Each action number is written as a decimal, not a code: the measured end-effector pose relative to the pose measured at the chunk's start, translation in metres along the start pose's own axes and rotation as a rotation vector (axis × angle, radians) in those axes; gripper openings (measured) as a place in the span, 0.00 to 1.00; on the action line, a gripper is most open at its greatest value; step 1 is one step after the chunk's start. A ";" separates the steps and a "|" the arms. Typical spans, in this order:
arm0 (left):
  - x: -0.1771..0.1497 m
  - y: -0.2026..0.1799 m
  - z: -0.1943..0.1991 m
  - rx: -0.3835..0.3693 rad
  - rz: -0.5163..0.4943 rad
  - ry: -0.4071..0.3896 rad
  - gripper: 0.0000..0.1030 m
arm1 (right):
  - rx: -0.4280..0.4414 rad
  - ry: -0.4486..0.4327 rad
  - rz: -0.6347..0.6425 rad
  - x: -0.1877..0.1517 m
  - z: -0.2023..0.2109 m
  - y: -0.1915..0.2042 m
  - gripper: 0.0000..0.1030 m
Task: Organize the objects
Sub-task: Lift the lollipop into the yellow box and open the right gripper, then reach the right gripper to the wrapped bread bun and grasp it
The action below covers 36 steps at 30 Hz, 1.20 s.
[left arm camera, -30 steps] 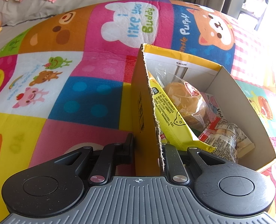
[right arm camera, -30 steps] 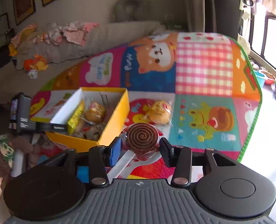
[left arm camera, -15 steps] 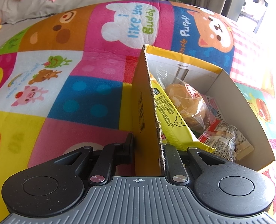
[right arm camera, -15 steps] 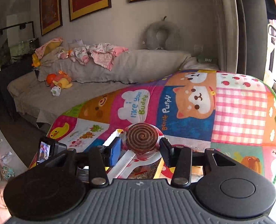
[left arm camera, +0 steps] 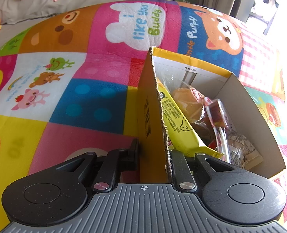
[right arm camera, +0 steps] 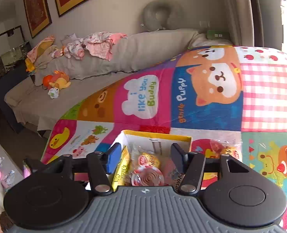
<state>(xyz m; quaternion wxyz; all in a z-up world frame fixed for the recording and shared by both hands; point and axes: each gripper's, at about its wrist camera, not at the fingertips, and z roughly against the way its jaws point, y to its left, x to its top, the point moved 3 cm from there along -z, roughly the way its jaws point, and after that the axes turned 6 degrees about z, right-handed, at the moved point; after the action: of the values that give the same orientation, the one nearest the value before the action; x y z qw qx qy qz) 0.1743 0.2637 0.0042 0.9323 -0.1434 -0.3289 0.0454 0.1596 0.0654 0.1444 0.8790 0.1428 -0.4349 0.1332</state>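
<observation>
The left gripper (left arm camera: pixel 153 155) pinches the near wall of the yellow box (left arm camera: pixel 149 116) between its fingers. The right gripper (right arm camera: pixel 143 155) hovers spread above the box, over the swirl lollipop (right arm camera: pixel 148 177) lying inside among snack packets (left arm camera: pixel 174 120), on the play mat (right arm camera: pixel 201 106).

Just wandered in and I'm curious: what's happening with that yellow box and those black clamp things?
A person is tidying snacks into a yellow cardboard box on a colourful play mat, using a handheld gripper in each hand. The left gripper is clamped on the box's side wall, steadying it. The right gripper hangs open above the box, and a wrapped swirl lollipop lies in the box just below it, on the other packets. One more wrapped snack sits on the mat beside the box.
</observation>
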 end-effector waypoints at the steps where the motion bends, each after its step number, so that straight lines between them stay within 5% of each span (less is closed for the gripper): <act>1: 0.000 0.000 0.000 0.000 0.000 0.000 0.16 | -0.006 0.002 -0.009 -0.001 0.000 -0.005 0.59; 16: -0.001 0.001 0.001 -0.004 0.013 -0.006 0.16 | -0.290 0.113 -0.241 -0.046 -0.018 -0.152 0.77; 36: -0.001 0.001 0.001 -0.005 0.015 -0.007 0.16 | -0.346 0.224 -0.183 -0.037 -0.117 -0.162 0.77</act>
<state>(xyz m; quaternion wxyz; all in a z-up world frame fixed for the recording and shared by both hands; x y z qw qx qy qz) 0.1734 0.2651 0.0041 0.9304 -0.1479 -0.3313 0.0520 0.2807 -0.0455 0.0250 0.9416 0.0133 -0.3363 -0.0086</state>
